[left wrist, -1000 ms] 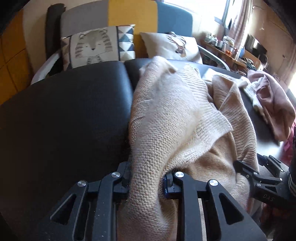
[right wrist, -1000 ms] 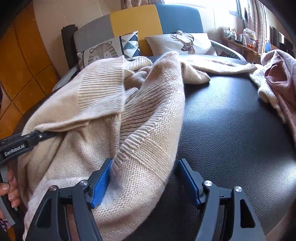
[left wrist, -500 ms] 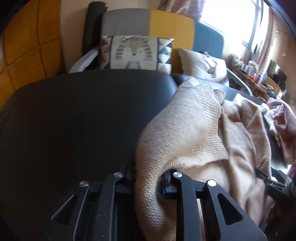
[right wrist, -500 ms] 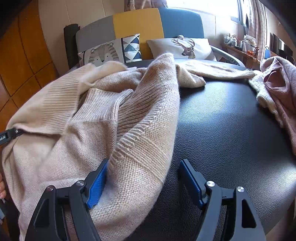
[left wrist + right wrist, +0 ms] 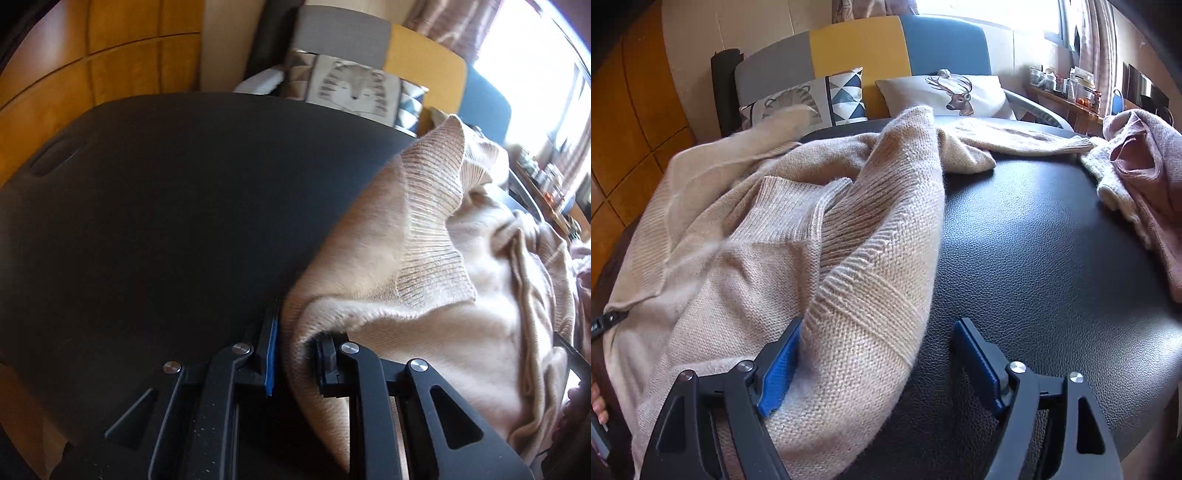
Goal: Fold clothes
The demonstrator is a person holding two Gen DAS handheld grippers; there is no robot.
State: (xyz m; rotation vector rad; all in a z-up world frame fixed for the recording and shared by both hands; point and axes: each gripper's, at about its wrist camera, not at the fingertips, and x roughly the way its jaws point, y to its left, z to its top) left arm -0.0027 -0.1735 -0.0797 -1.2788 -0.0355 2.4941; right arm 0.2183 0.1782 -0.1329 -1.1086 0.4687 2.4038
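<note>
A beige knit sweater lies bunched on the black leather table. My left gripper is shut on a fold of the sweater at the table's near left side. My right gripper is open, its jaws wide apart, with a thick fold of the sweater lying between them against the left blue pad. The left gripper's tip shows at the left edge of the right wrist view. One sleeve stretches toward the far right.
A pink garment lies at the table's right edge. Behind the table stands a sofa with an animal-print cushion and a deer cushion. Orange wall panels are on the left. A cluttered shelf is far right.
My left gripper has pulled the sweater's edge further left across the table and turned left. The sweater has spread out flatter. My right gripper has stayed open in place.
</note>
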